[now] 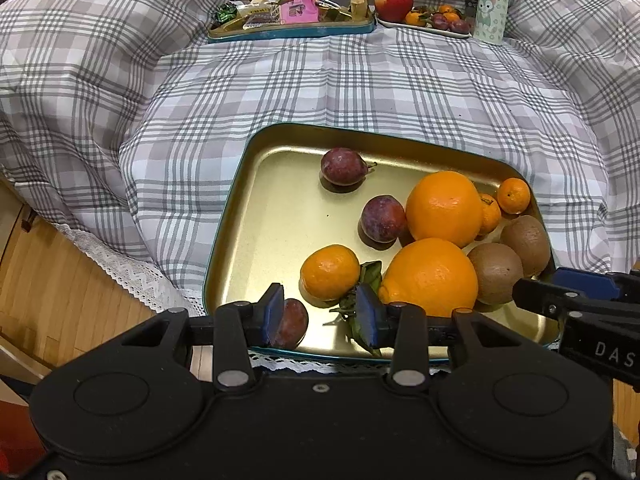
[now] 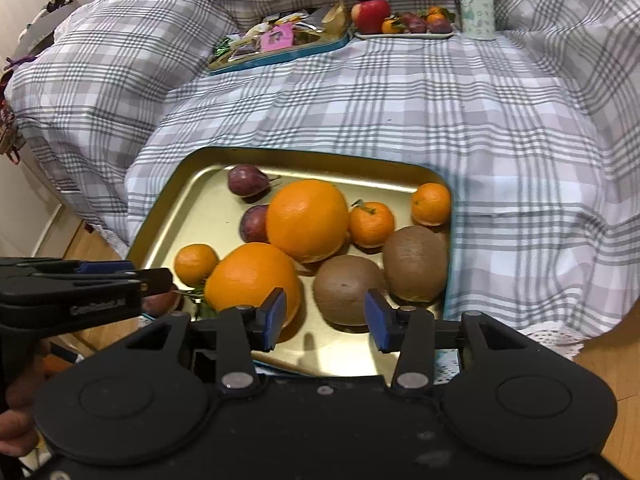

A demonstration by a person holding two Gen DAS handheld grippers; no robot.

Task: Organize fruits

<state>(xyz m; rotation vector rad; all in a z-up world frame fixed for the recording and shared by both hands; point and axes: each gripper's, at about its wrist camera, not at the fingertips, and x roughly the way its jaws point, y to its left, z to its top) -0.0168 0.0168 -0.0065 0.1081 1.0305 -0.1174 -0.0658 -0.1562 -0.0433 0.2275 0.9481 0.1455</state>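
A: Near plum (image 1: 294,323), lower centre of the left wrist view: half hidden behind the hand-held gripper pad.
B: Snack tray (image 1: 288,32) at top: wrappers too small to read.

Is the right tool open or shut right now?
Open. The right tool has its pads apart over the tray, pressing on nothing.

Home bedroom; plaid duvet (image 1: 320,80); wood floor (image 1: 60,280)
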